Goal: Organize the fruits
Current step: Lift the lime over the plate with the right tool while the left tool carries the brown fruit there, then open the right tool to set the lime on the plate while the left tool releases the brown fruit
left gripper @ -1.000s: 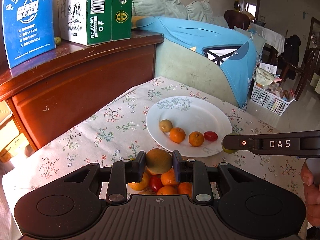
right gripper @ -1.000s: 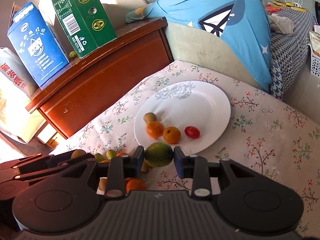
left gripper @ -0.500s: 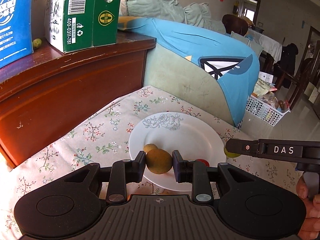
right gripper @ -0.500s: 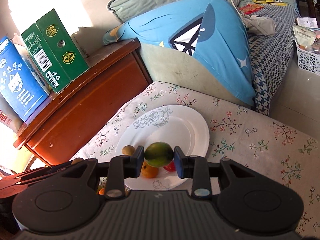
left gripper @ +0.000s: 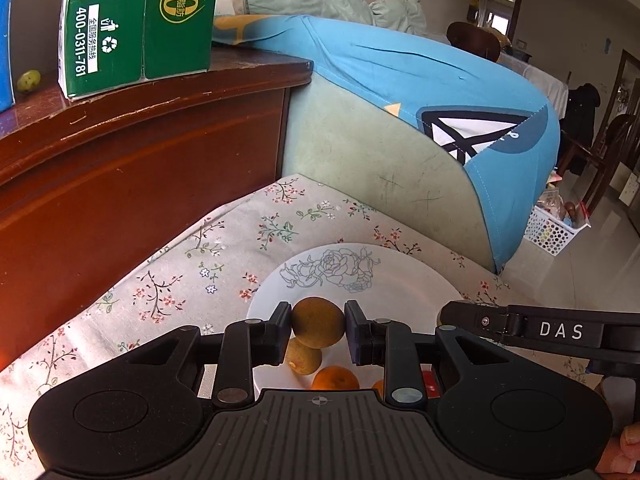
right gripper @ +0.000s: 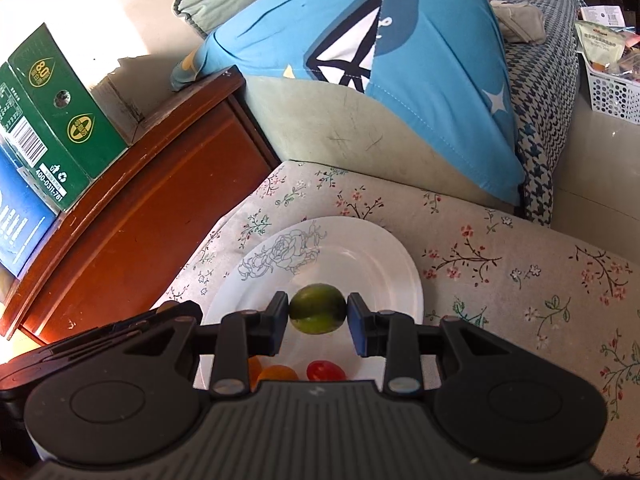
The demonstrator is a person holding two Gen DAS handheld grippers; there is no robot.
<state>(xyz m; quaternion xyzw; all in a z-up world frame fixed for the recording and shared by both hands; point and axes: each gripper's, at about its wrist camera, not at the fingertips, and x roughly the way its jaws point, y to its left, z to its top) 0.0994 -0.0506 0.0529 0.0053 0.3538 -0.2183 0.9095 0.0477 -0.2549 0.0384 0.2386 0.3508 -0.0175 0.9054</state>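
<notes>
The surface (right gripper: pixel 500 248), under its flowered cloth, carries the white plate (right gripper: pixel 360 256), which I take as the collecting spot for the fruit, so I hold both tools over it. My left tool (left gripper: pixel 318 330) grips a brownish-yellow fruit (left gripper: pixel 318 327) above the plate's near side, pads pressing on either flank; my right tool (right gripper: pixel 318 314) clamps a green fruit (right gripper: pixel 318 309) the same way, over the plate's middle. I judge both are held high and clear so I can pick bare spots before letting go. On the plate lie a yellow-green fruit (left gripper: pixel 304 356), an orange (left gripper: pixel 335 378) and a red tomato (right gripper: pixel 325 371), all bunched at the near edge, leaving the rose-printed far half free. Much is cut off: each tool's body covers the plate's near rim, so I cannot count what lies there, and a second orange shows only as a sliver. How close my held fruits are to the plate I cannot tell.
</notes>
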